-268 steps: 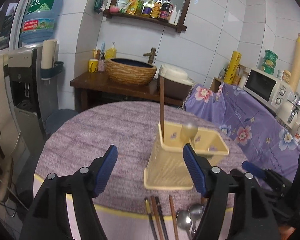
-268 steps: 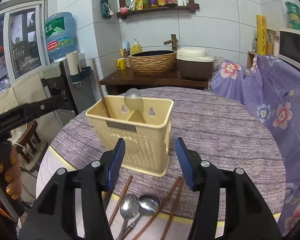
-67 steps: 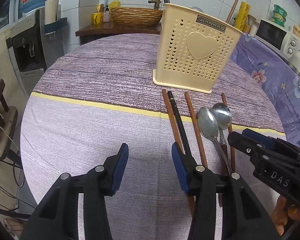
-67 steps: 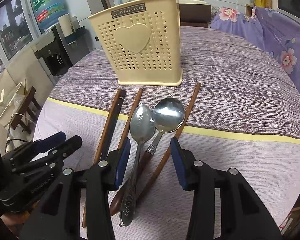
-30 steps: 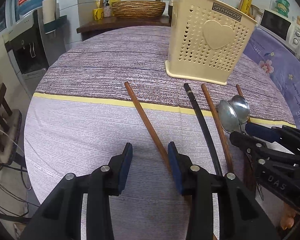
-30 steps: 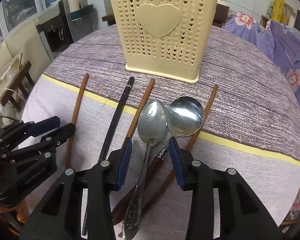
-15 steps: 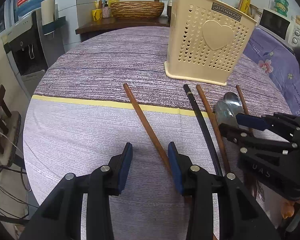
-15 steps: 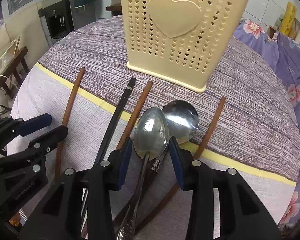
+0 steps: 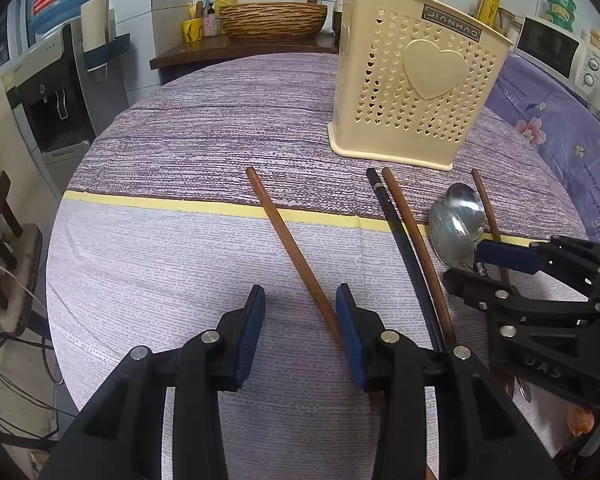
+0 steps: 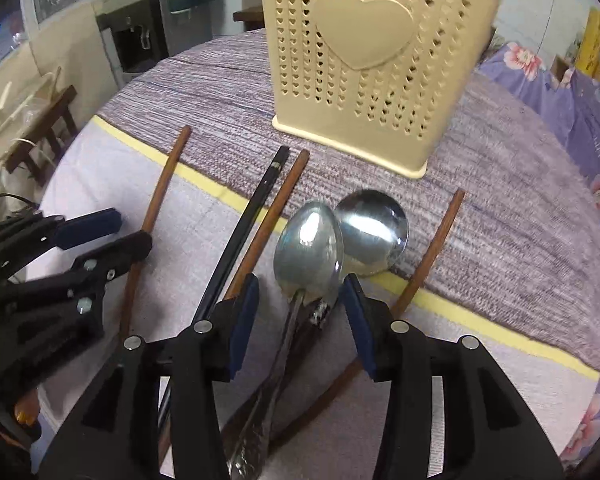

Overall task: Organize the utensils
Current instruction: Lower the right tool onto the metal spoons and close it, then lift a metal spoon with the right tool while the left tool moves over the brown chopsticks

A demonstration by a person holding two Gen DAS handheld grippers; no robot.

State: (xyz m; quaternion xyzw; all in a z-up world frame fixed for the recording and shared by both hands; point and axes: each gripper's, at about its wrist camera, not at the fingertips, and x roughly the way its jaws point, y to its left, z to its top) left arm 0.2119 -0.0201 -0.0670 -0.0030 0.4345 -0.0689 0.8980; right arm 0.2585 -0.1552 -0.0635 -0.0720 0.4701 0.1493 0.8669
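The left claw is hovering low over the near part of the round tabletop, its blue pads standing apart with nothing pressed between them; a lone brown chopstick is lying on the cloth and running in close beside its right pad. The right claw is spreading its jaws around the necks of two metal spoons, which are lying side by side with their bowls pointing toward the far side; the pads are not squeezing them. A black chopstick and another brown chopstick are resting just left of the spoons, and one more brown chopstick is lying to their right. The cream utensil holder with the heart on its front is standing upright farther back, beyond the tips of the chopsticks.
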